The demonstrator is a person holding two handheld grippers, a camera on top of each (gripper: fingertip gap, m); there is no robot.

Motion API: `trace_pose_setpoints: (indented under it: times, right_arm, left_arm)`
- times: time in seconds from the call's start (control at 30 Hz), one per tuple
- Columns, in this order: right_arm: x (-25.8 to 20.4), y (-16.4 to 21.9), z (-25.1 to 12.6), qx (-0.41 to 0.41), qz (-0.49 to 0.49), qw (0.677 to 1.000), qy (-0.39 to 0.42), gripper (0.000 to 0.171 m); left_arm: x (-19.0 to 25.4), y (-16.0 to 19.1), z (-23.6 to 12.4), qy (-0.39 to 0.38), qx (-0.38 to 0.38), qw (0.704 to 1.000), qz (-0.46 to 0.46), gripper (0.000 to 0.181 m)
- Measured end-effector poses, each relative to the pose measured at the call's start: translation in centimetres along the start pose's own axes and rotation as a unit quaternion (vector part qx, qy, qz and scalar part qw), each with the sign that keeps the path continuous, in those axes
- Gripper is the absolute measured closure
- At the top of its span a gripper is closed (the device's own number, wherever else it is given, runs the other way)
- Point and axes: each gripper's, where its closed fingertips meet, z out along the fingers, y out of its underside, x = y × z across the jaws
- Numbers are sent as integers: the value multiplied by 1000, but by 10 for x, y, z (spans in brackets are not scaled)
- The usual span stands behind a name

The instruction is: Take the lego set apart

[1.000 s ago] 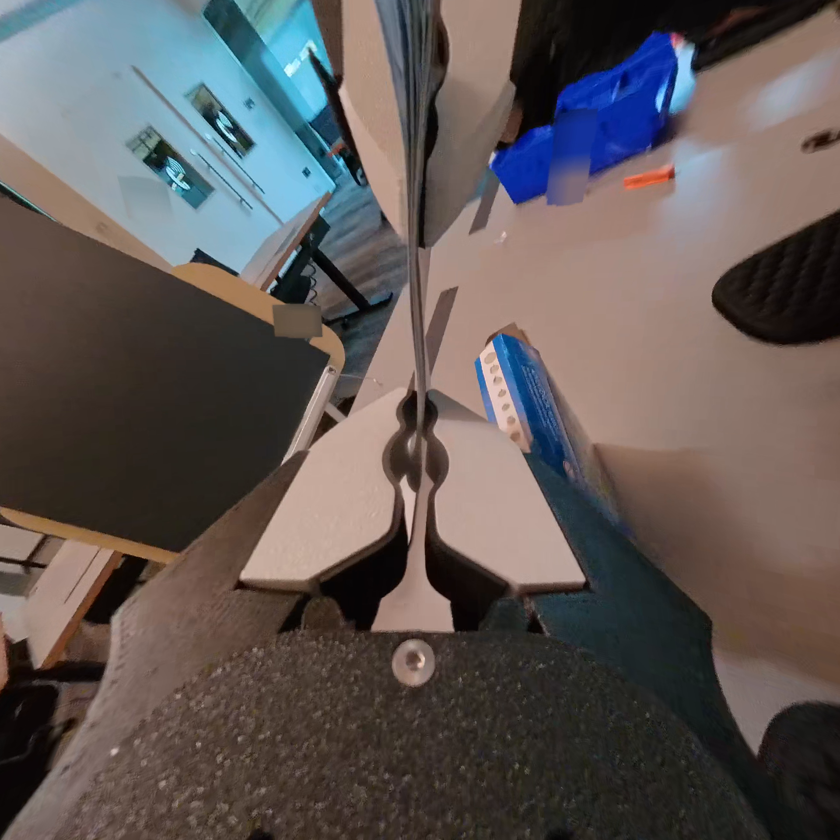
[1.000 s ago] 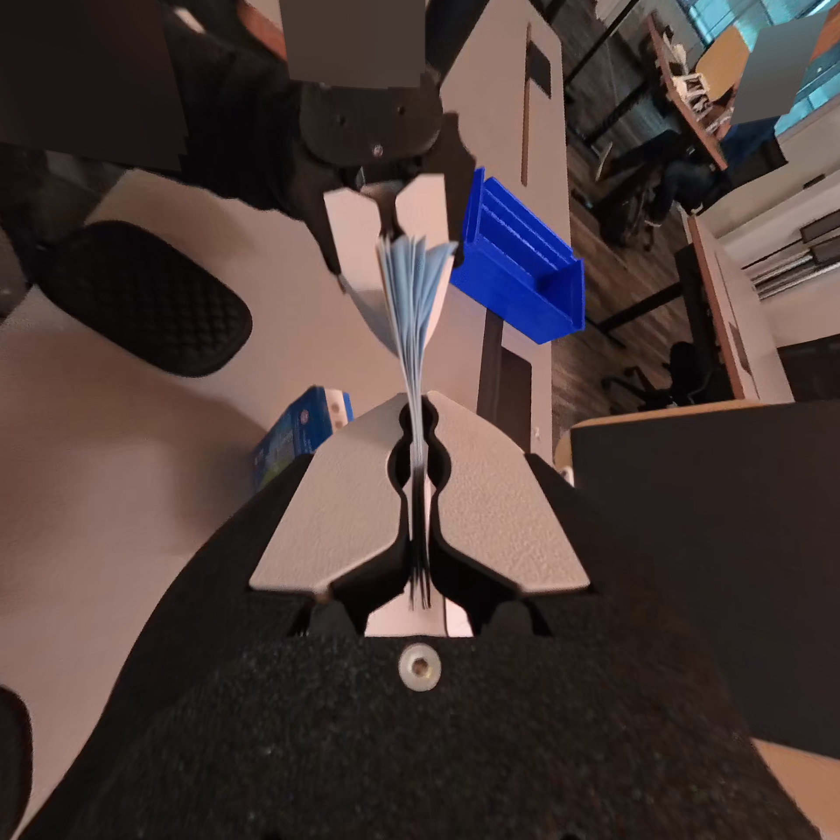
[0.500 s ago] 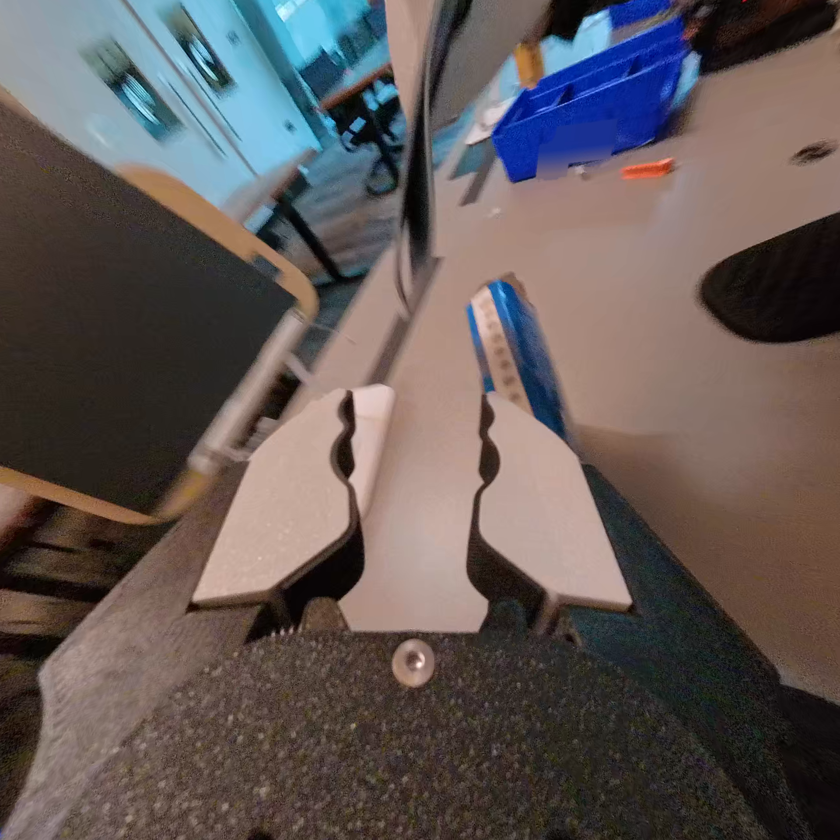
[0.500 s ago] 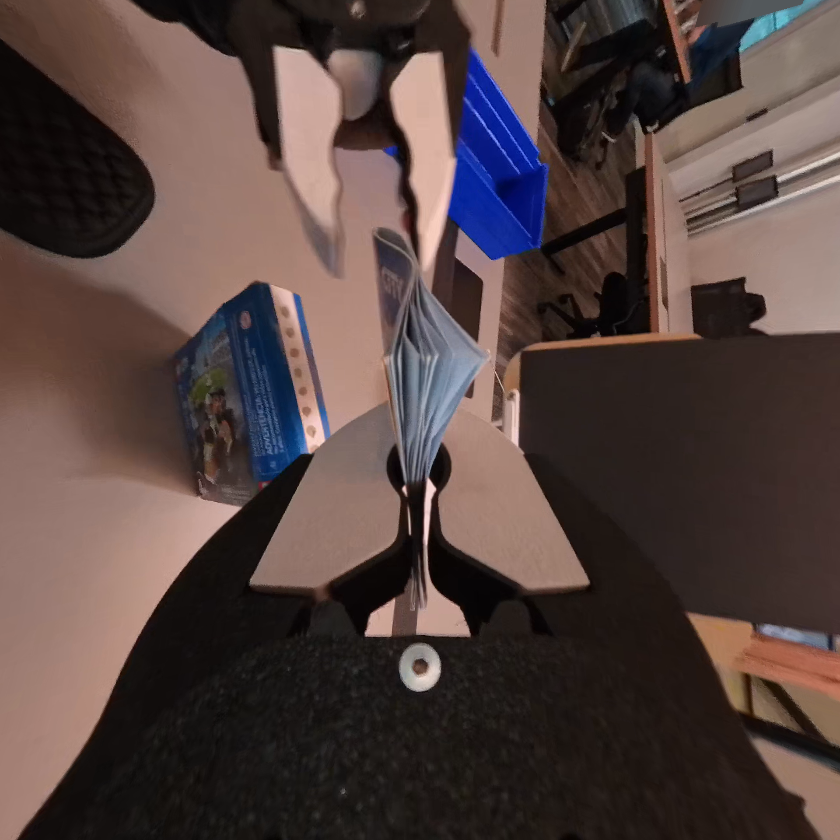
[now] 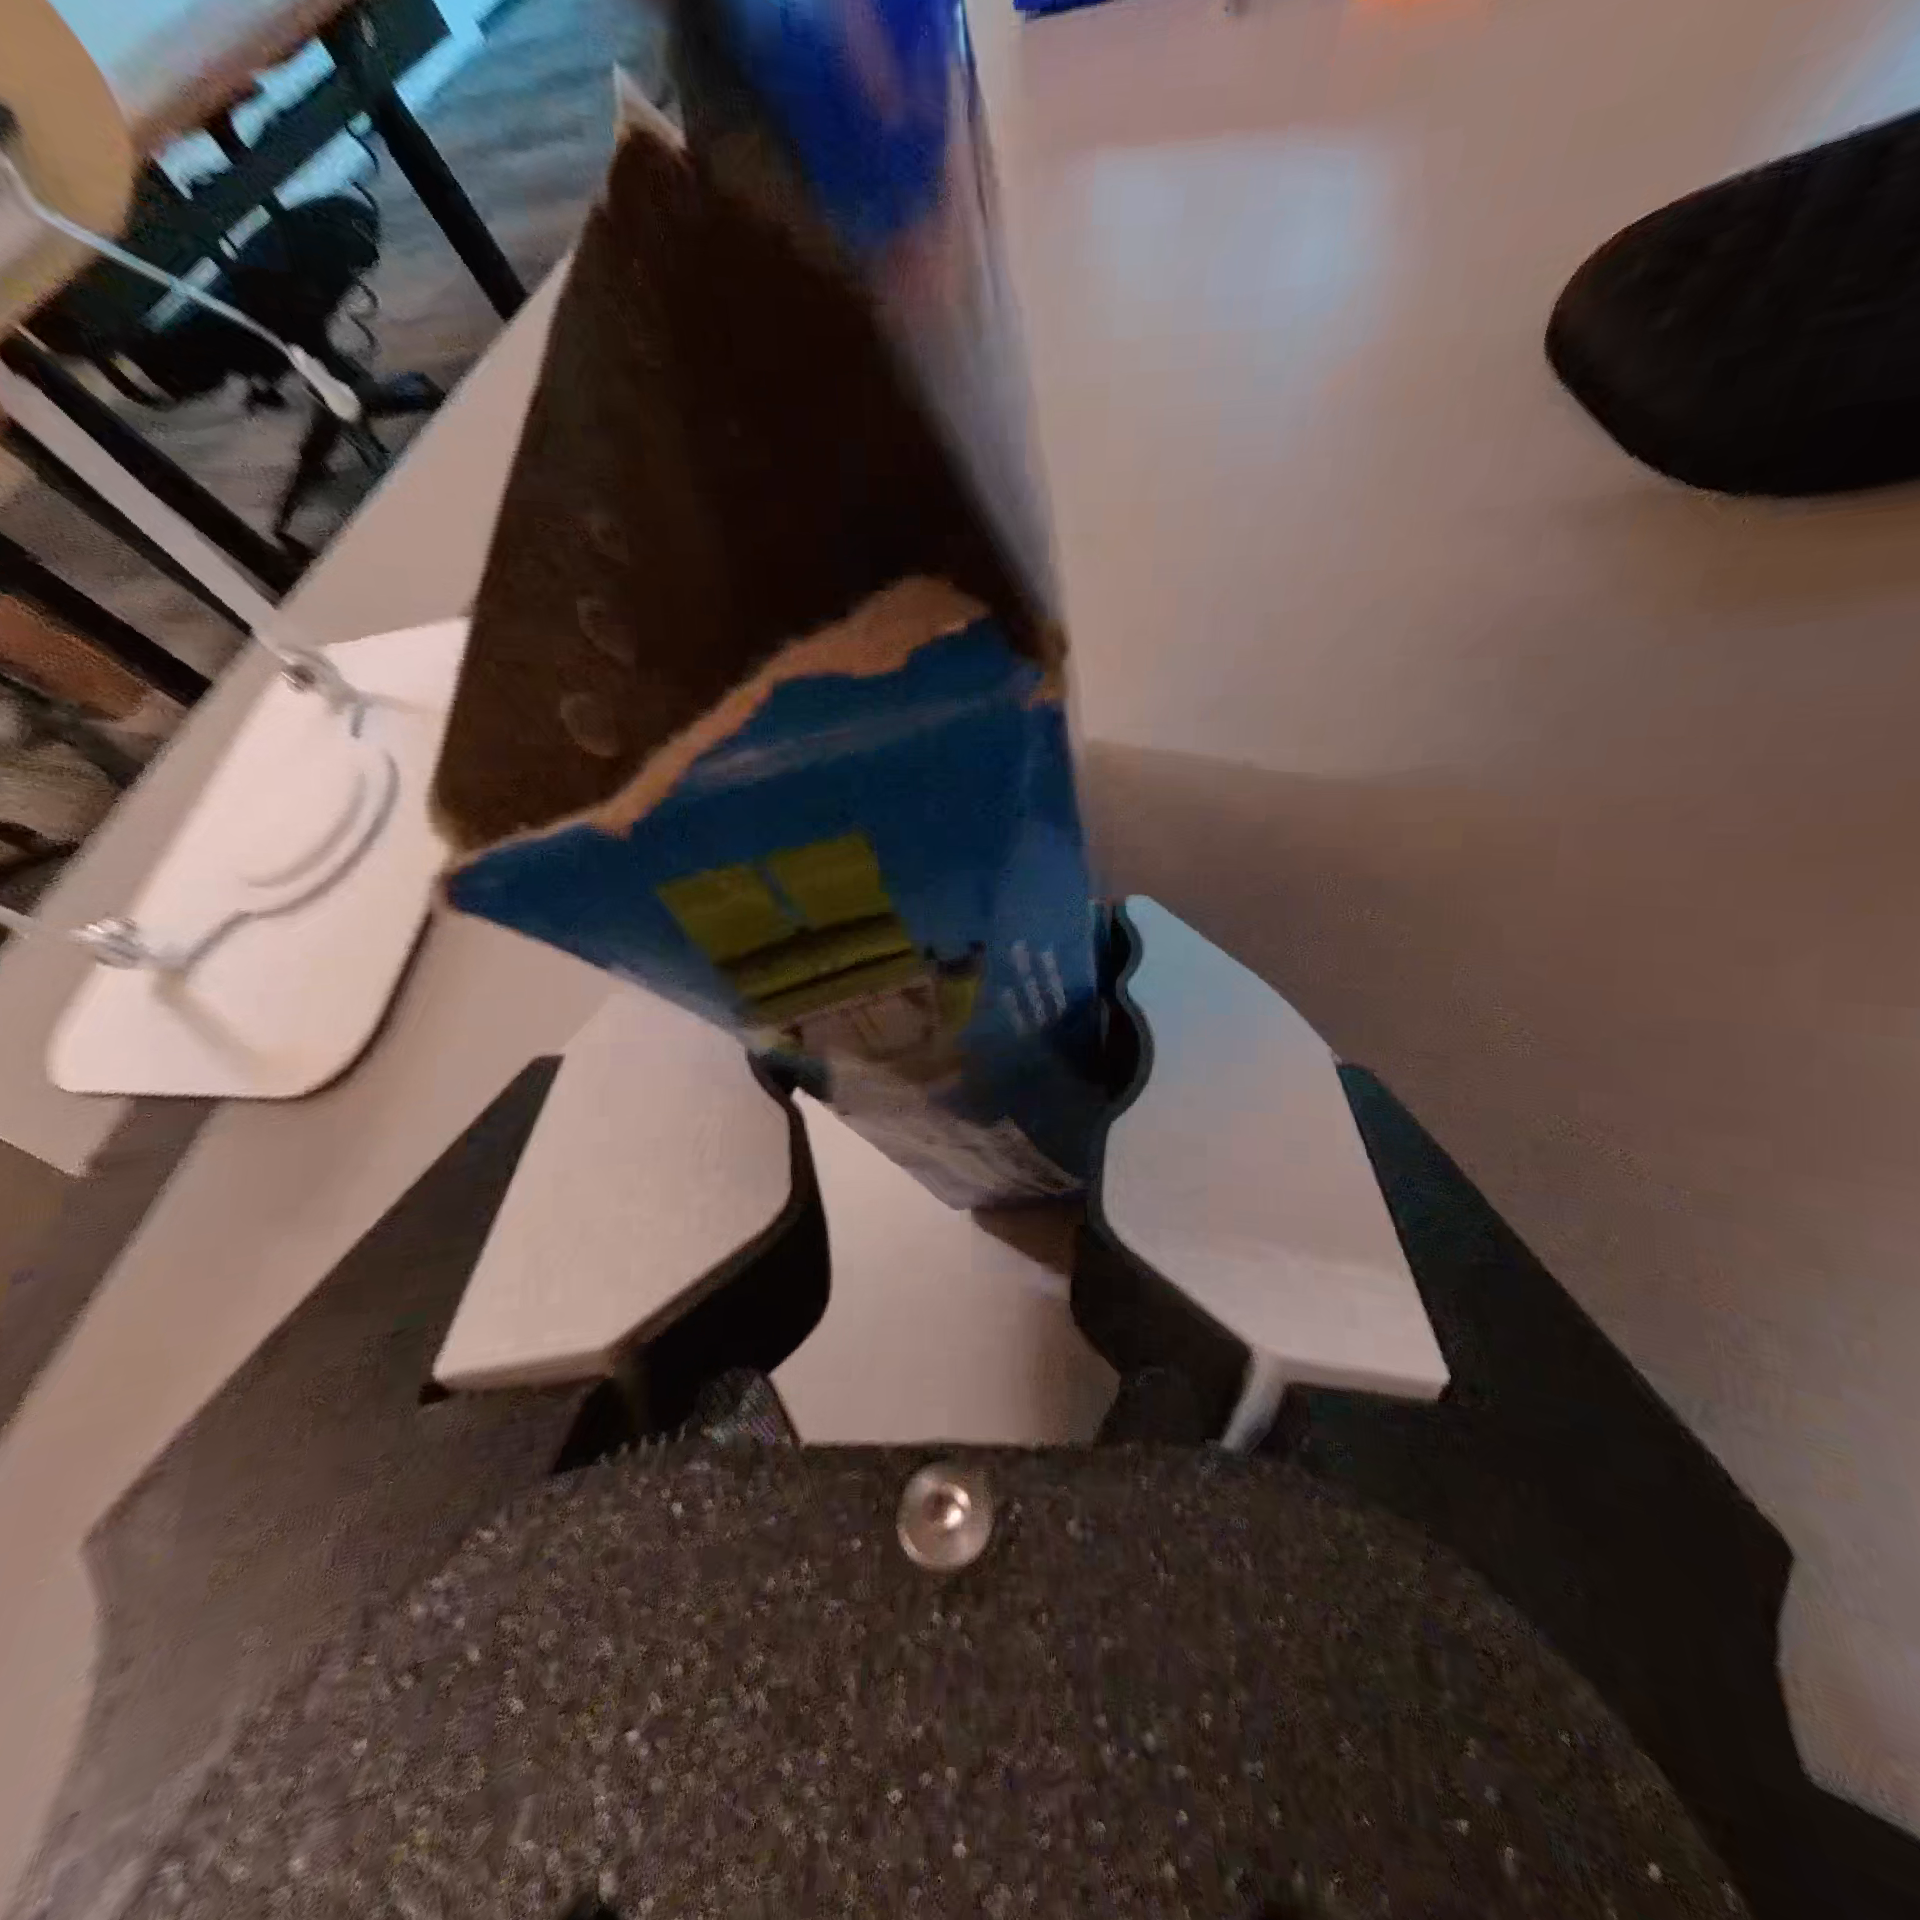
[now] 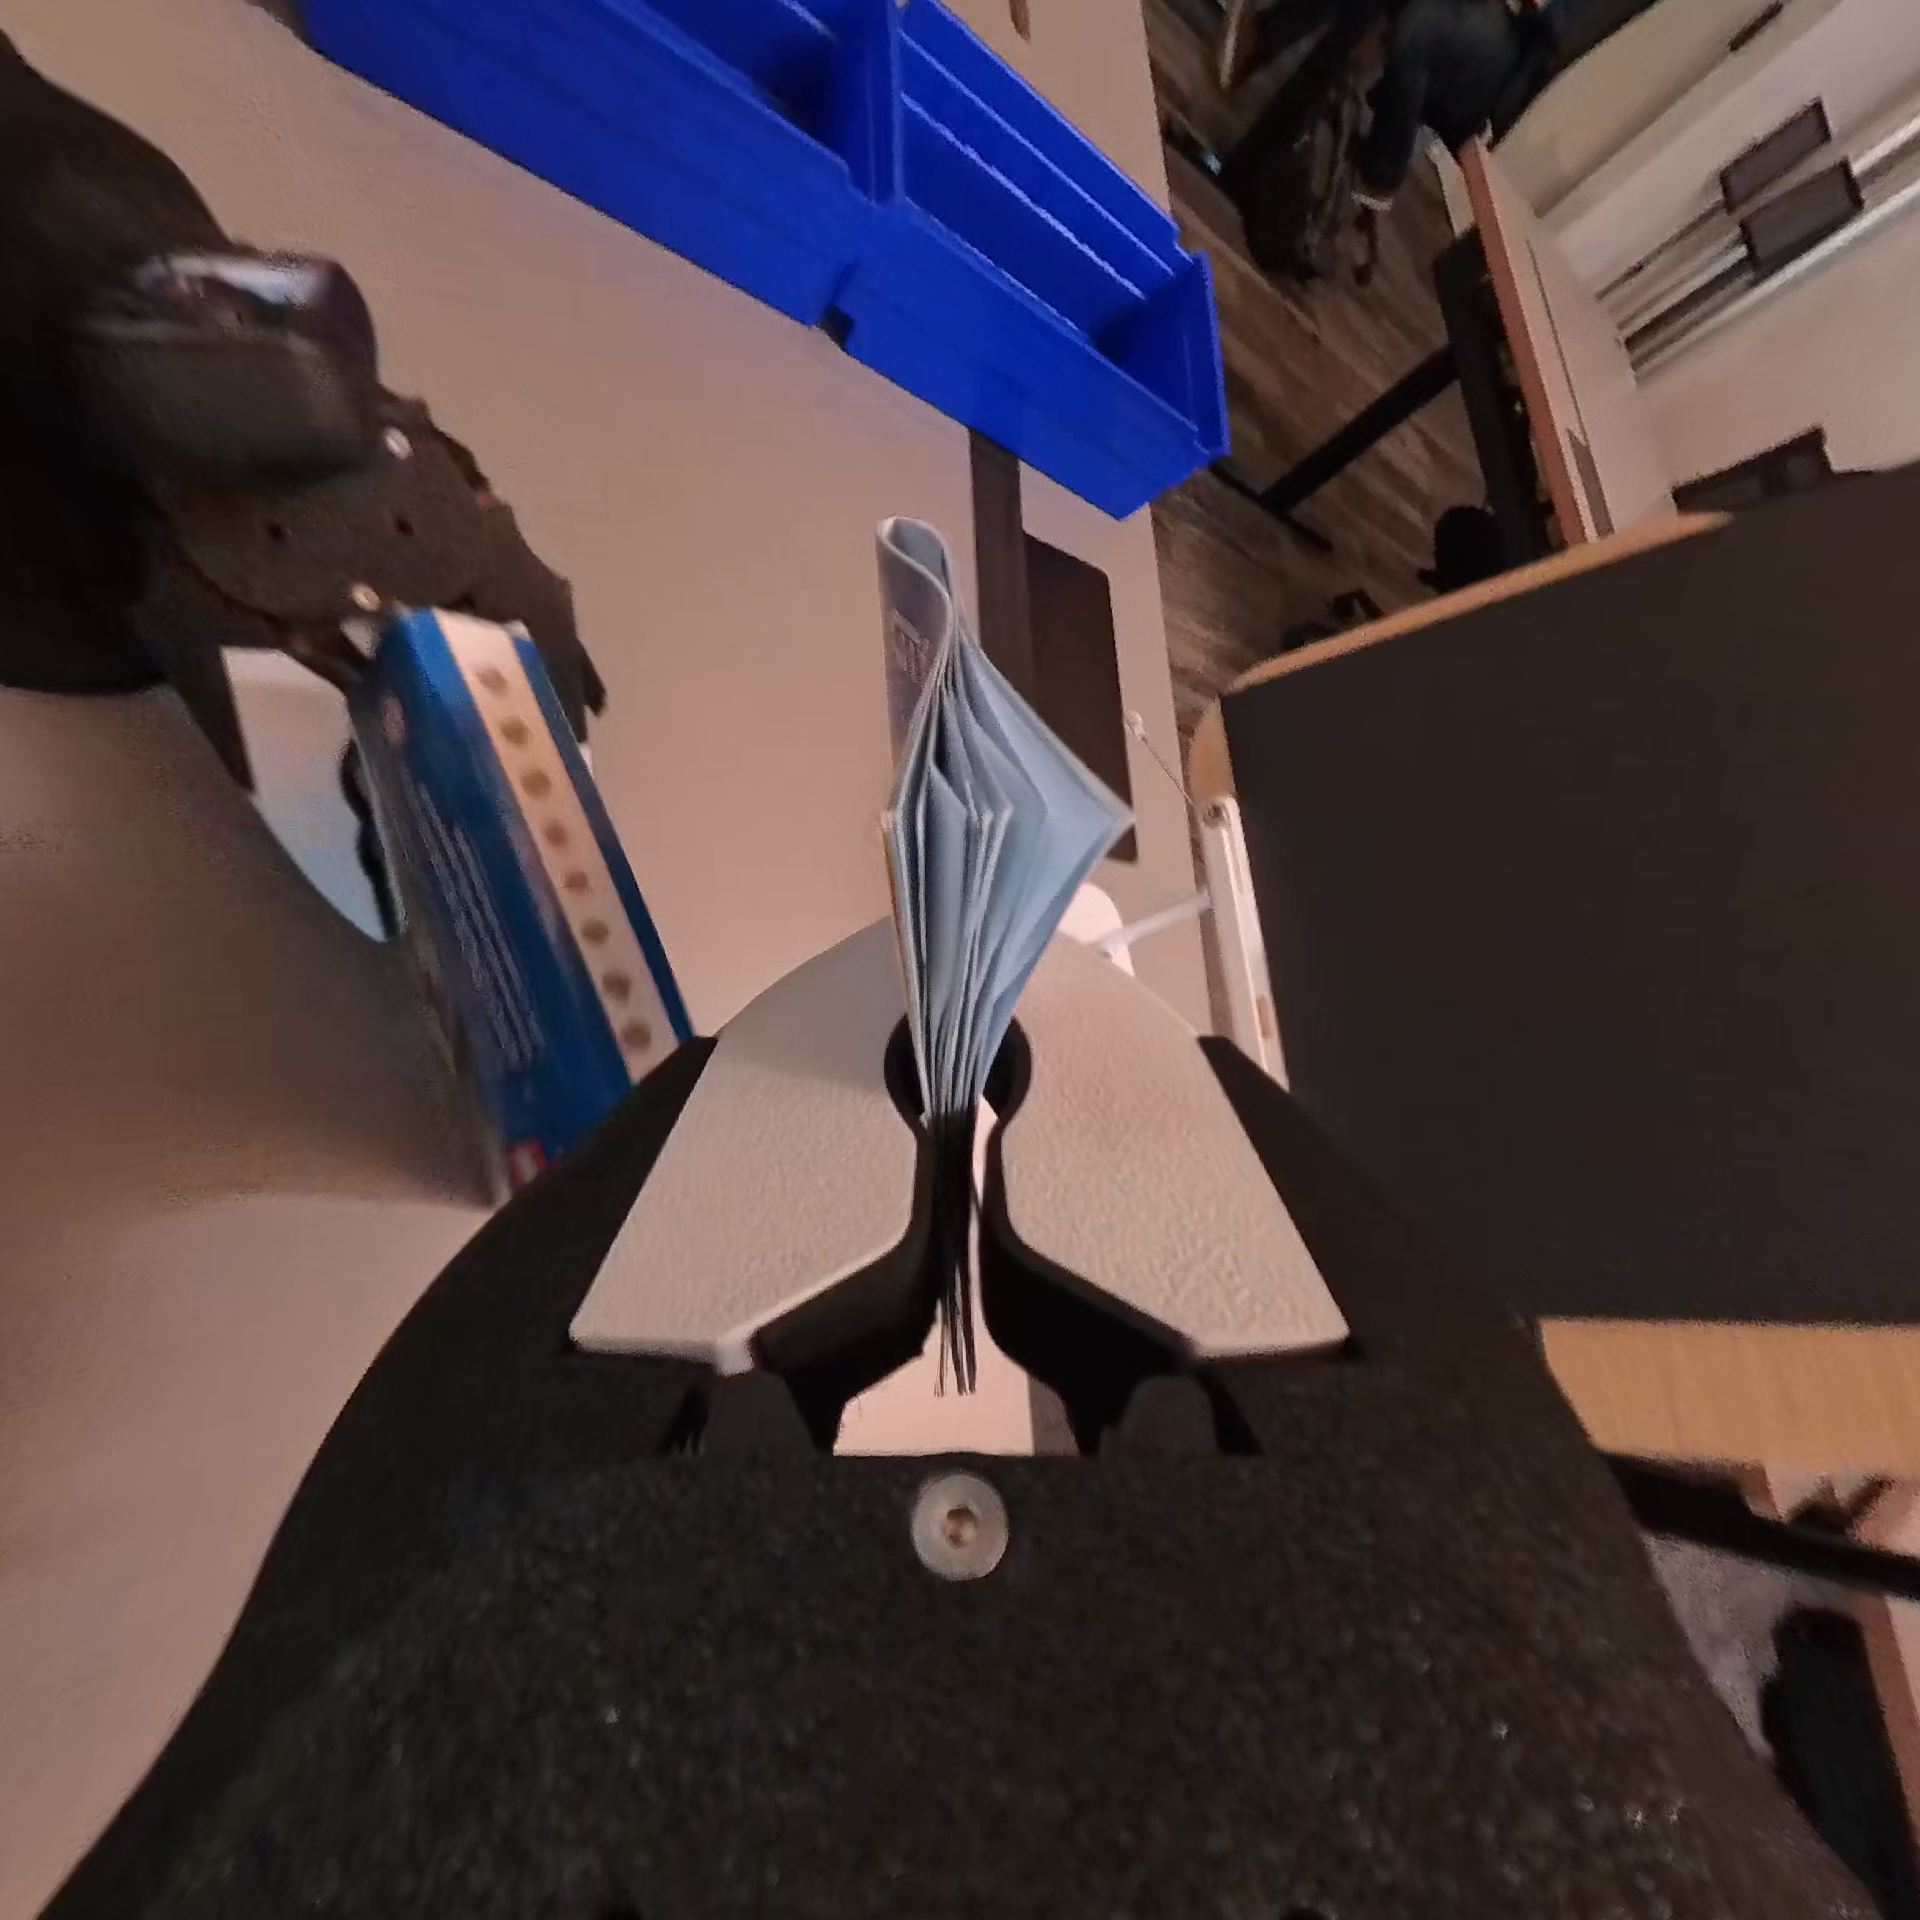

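A blue lego box (image 5: 831,935) with a torn open flap stands on the light table (image 5: 1351,520). Its near end sits between the fingers of my left gripper (image 5: 956,997), which is open. The right finger (image 5: 1247,1143) lies close against the box side, and I see no squeeze. The right wrist view shows the same box (image 6: 499,883) with the left gripper (image 6: 416,665) around its far end. My right gripper (image 6: 956,1039) is shut on a light blue booklet (image 6: 977,852), whose pages fan out above the pads.
A blue divided bin (image 6: 935,239) sits at the far side of the table. A black oval pad (image 5: 1766,343) lies to the right. A dark panel (image 6: 1610,935) stands at the table's right edge, and a white stand base (image 5: 239,914) lies to the left. The tips of one gripper are about 20 cm away from the tips of the other.
My left gripper let go of the booklet, opened wide and moved down to the blue box, whose end now sits between its fingers. My right gripper kept the booklet.
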Motion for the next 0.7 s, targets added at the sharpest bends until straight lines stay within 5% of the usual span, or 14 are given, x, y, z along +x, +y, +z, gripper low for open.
trace_pose_setpoints:
  times: [0.27,0.7]
  right_arm:
    - [-86,-34,-33,137,-1,977,-163,170]
    - [-162,36,-22,-23,-115,970,-213,170]
  left_arm:
    - [3,-3,-3,-86,-1,988,127,138]
    - [13,5,2,-51,0,994,102,123]
